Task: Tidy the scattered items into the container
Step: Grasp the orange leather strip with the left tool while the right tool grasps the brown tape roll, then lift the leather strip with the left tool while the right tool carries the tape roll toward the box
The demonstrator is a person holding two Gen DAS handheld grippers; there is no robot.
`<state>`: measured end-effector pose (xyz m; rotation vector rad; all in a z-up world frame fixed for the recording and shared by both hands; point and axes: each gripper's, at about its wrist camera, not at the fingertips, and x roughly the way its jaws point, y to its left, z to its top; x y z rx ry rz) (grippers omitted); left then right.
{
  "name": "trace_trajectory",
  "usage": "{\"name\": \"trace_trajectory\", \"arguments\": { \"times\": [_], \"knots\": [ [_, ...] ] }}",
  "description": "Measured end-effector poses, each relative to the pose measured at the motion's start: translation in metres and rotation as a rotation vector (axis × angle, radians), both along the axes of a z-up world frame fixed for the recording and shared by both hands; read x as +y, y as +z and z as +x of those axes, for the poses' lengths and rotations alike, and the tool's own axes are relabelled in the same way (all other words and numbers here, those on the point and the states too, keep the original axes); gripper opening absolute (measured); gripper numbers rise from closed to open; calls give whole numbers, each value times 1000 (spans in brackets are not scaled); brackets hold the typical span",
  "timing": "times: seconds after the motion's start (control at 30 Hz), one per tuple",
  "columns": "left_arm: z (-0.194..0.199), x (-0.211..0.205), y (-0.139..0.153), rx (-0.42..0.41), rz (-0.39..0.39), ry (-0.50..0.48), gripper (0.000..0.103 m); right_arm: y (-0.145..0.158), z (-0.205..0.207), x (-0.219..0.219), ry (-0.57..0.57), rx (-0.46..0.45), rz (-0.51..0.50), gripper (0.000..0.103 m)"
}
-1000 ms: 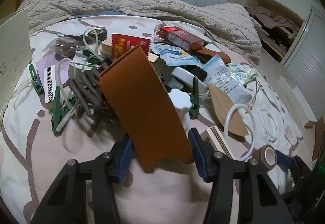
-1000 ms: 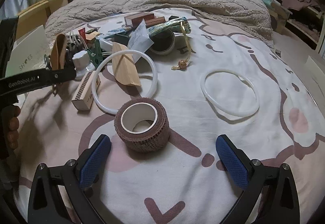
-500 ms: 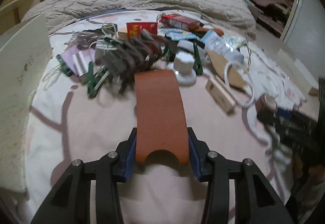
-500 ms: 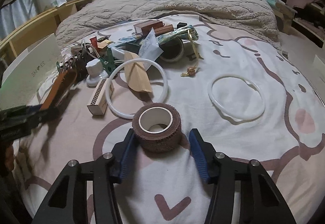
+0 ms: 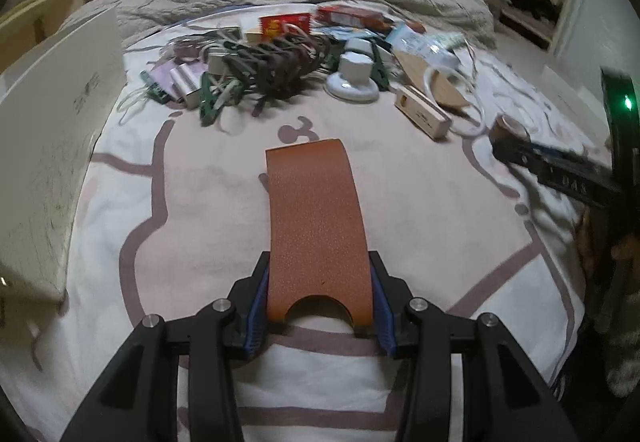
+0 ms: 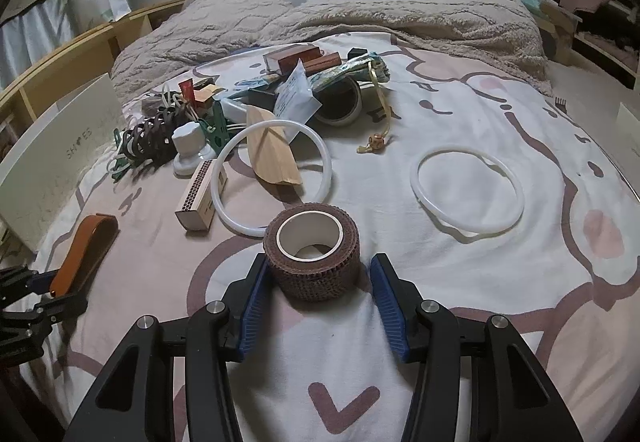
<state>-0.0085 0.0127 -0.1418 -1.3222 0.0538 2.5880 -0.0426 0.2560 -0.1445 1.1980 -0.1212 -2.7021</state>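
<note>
My left gripper (image 5: 320,306) is shut on a brown leather strip (image 5: 318,226) and holds it above the bedsheet; the strip also shows in the right wrist view (image 6: 82,250). My right gripper (image 6: 320,302) has its blue pads on both sides of a brown bandage roll (image 6: 312,246) that stands on the sheet; a small gap shows at each side. The white box (image 5: 52,145), the container, stands at the left, also visible in the right wrist view (image 6: 52,157). A pile of scattered items (image 5: 280,53) lies further back.
On the sheet lie a matchbox (image 6: 200,193), two white rings (image 6: 272,177) (image 6: 466,193), a wooden leaf shape (image 6: 268,153), a white knob (image 6: 188,149), dark hair clips (image 6: 148,137), green pegs, a tape roll (image 6: 340,101) and packets. A beige blanket (image 6: 360,17) lies behind.
My left gripper has pulled the leather strip back from the pile toward the front left. My right gripper has narrowed around the bandage roll from wide open.
</note>
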Motion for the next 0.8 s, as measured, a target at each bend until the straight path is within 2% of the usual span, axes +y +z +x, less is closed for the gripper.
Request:
{"name": "trace_trajectory", "arguments": {
  "times": [0.07,0.17,0.3,0.43,0.57,0.63,0.8],
  "knots": [
    [0,-2,-2,18,23,36,44,0,0,1,-4,-2,-1,50],
    [4,2,-4,62,3,42,46,0,1,-1,-16,1,20,44],
    [7,-1,-9,104,19,78,57,1,5,-6,-20,12,52,44],
    [7,0,-10,97,60,73,74,2,9,-7,-27,16,54,43],
    [0,1,-8,59,87,108,79,-2,19,-16,-29,27,72,43],
    [-3,3,-7,40,104,111,87,-2,24,-22,-27,40,90,43],
    [-9,1,-5,43,135,139,87,-1,36,-34,-4,60,80,43]
  ]
}}
